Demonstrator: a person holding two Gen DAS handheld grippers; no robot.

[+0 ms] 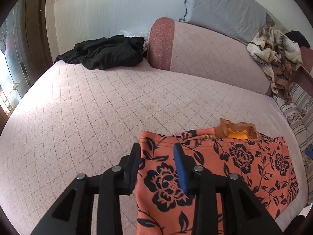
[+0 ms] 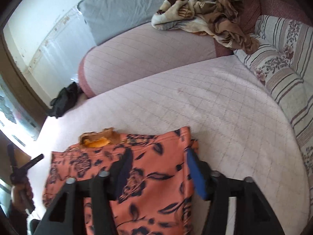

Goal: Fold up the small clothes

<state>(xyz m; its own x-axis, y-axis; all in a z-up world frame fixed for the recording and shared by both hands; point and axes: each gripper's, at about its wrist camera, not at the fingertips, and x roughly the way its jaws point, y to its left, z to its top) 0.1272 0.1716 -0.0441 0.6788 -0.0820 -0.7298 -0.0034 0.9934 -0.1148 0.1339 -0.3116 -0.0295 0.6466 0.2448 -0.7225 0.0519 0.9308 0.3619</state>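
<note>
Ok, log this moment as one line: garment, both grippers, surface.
garment: orange floral-print cloth, folded, flat | left gripper: open above it | right gripper: open above it | surface: pink quilted bed cover

Orange garment (image 1: 254, 156) with dark navy flower print
</note>
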